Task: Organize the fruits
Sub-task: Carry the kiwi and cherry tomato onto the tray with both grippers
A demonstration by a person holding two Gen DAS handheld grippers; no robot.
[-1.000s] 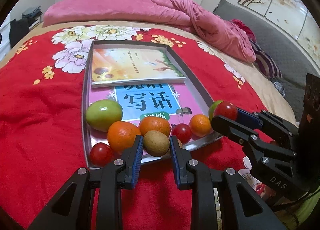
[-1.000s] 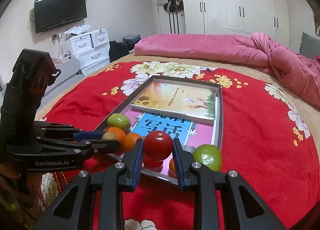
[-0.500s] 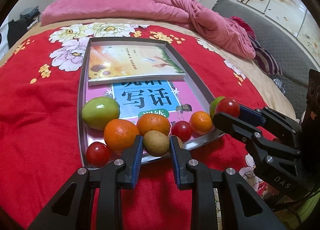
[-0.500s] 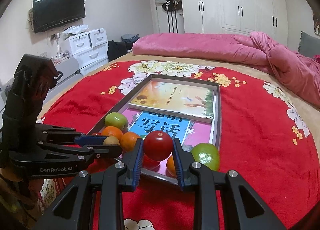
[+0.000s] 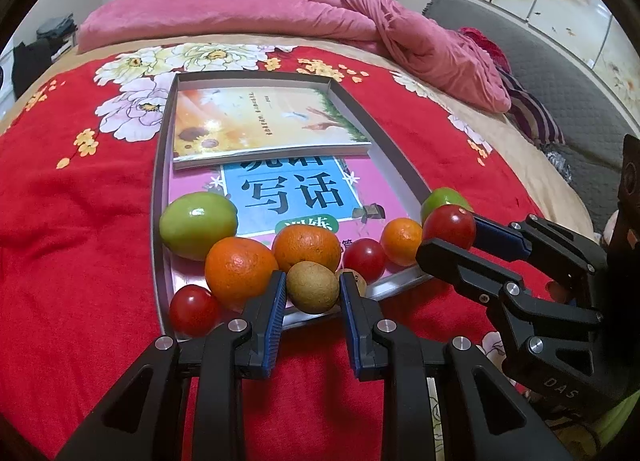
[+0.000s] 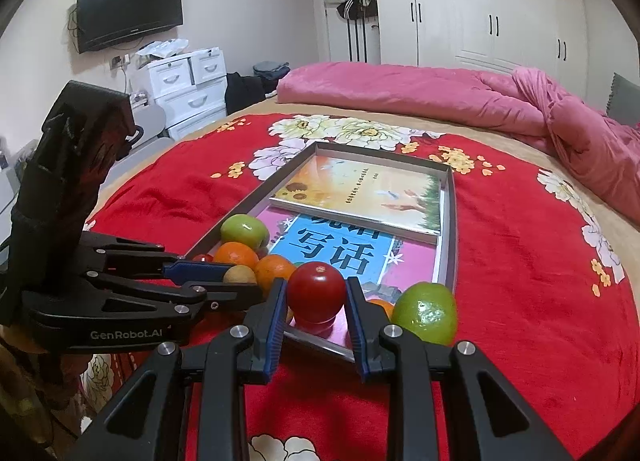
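Fruits: left gripper (image 5: pixel 313 288) clamps a brown kiwi (image 5: pixel 313 285); right gripper (image 6: pixel 316 293) clamps a red tomato (image 6: pixel 316 291) above the tray (image 5: pixel 161 165).

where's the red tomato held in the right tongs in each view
Left wrist view: the tomato is at right of centre, at the tip of the right tongs coming in from the right.
Right wrist view: tomato low centre, between the pads.
Shared landmark: the blue book in the tray.
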